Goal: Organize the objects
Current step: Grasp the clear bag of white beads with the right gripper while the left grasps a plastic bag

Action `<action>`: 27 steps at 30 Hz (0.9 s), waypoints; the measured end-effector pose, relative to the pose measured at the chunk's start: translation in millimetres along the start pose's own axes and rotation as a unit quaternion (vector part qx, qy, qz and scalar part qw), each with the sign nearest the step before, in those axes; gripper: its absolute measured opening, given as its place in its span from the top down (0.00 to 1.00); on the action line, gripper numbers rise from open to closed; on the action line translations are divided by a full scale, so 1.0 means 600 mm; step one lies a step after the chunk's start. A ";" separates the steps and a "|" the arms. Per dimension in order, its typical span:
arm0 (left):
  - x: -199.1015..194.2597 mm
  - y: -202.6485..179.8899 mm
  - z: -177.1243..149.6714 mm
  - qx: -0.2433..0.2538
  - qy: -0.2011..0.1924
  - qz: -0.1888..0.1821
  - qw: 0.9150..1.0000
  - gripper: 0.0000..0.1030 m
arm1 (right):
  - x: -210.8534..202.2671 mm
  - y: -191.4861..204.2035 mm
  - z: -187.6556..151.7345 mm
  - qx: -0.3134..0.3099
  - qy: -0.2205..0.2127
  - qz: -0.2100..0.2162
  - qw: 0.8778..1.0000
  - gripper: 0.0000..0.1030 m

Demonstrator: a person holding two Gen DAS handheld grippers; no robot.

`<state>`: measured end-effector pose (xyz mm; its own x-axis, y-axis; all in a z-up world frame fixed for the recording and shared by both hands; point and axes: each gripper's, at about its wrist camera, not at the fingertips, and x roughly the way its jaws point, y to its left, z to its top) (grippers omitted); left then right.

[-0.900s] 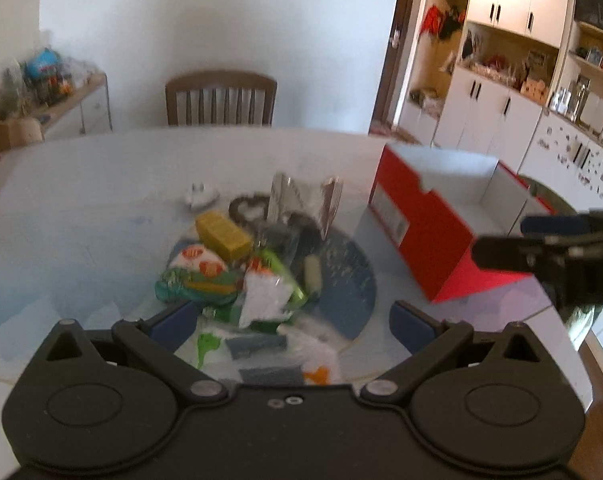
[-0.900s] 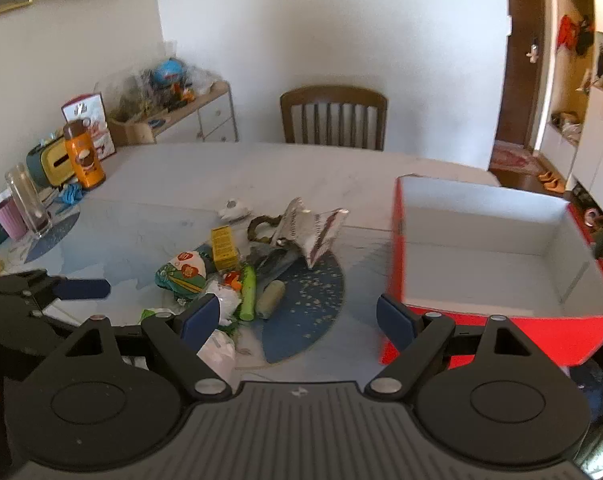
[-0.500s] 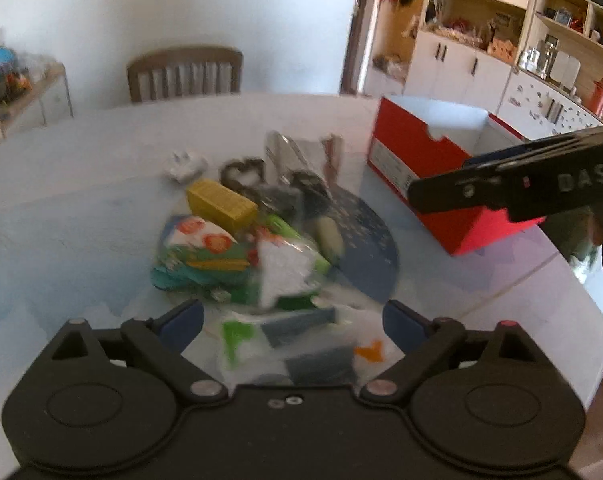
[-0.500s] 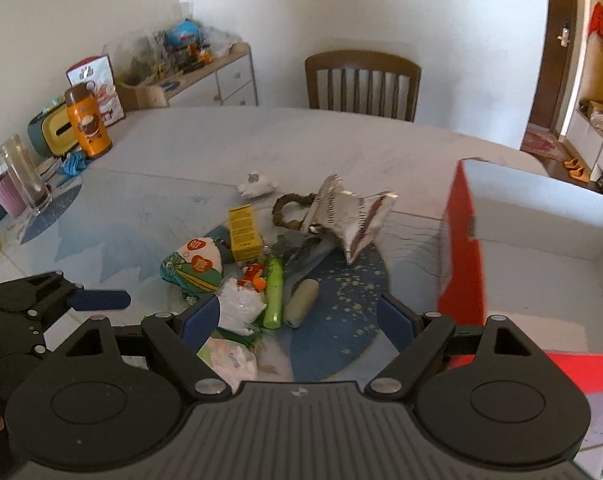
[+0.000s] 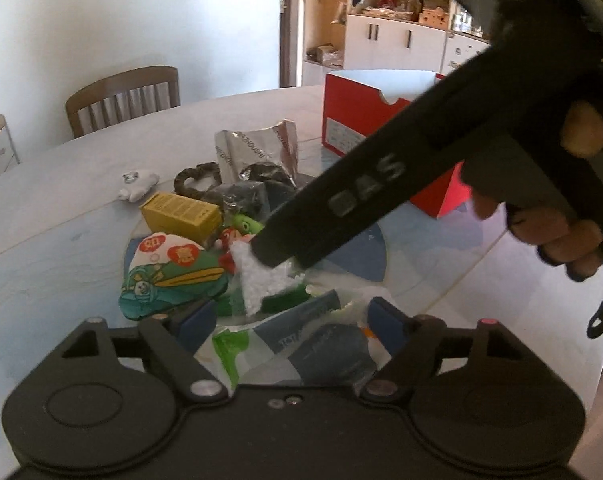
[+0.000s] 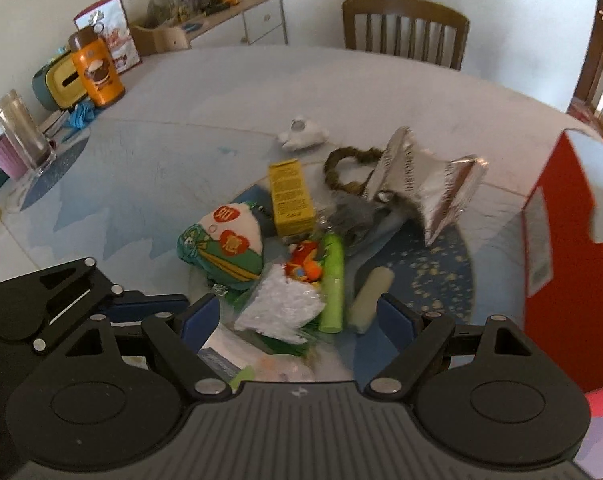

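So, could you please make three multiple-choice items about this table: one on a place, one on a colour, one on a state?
1. Where is the yellow box?
A. inside the red box
B. in the pile on the table
C. on the chair

2. What colour is the outside of the big open box?
A. red
B. green
C. black

3. How are the fingers of the right gripper?
A. shut on the foil bag
B. shut on nothing
C. open

Answers:
1 B: it lies among the packets on the table.
2 A: its outer wall is red.
3 C: the two blue pads stand wide apart over the pile, with nothing clamped.
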<state>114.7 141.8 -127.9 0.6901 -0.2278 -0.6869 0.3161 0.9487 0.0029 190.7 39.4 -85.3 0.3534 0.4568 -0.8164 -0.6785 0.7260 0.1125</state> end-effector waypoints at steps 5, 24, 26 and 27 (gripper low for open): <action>0.007 0.013 -0.004 0.005 0.006 -0.017 1.000 0.25 | 0.034 0.005 0.005 0.009 0.023 0.007 1.000 0.17; 0.001 0.045 -0.015 -0.028 0.020 -0.085 0.996 0.84 | 0.071 0.019 0.012 0.033 0.054 -0.021 0.998 0.49; -0.002 0.049 -0.016 -0.035 0.019 -0.090 0.995 0.86 | 0.067 0.020 0.011 0.037 0.054 -0.023 0.998 0.52; -0.004 0.051 -0.018 -0.038 0.019 -0.091 0.995 0.87 | 0.065 0.022 0.012 0.039 0.053 -0.024 0.998 0.55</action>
<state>116.0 174.0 -133.9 0.6010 -0.3896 -0.6979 0.3816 0.9071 -0.1778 199.9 70.6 -111.3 0.3103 0.3667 -0.8771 -0.6093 0.7849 0.1126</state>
